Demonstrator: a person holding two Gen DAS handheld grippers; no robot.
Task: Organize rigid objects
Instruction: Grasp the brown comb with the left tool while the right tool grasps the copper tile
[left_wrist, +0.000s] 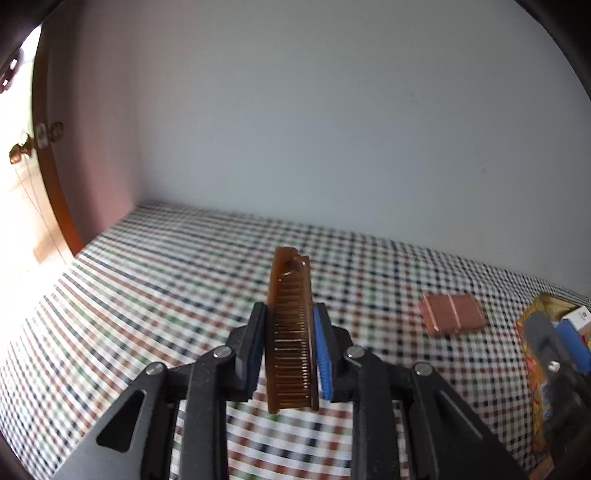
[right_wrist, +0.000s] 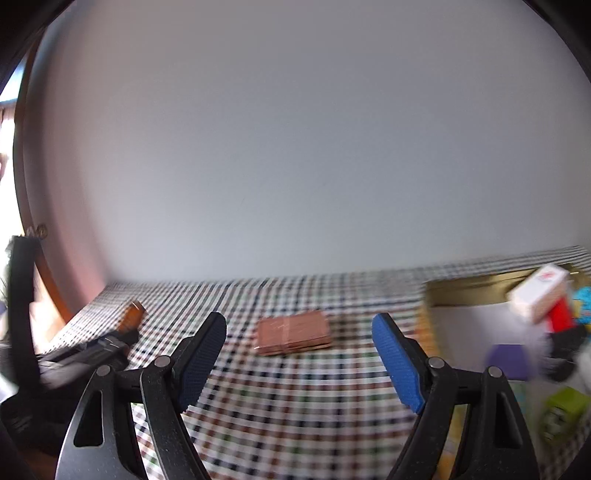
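Comb (left_wrist: 291, 332) clamped upright in the left gripper (left_wrist: 290, 354), long axis pointing up-frame, clear of the checked cloth (left_wrist: 147, 295). Right gripper (right_wrist: 299, 365) gaping, empty (nearer one), aimed at the brown packet (right_wrist: 293, 332) dead centre. Box (right_wrist: 465, 291) far right.
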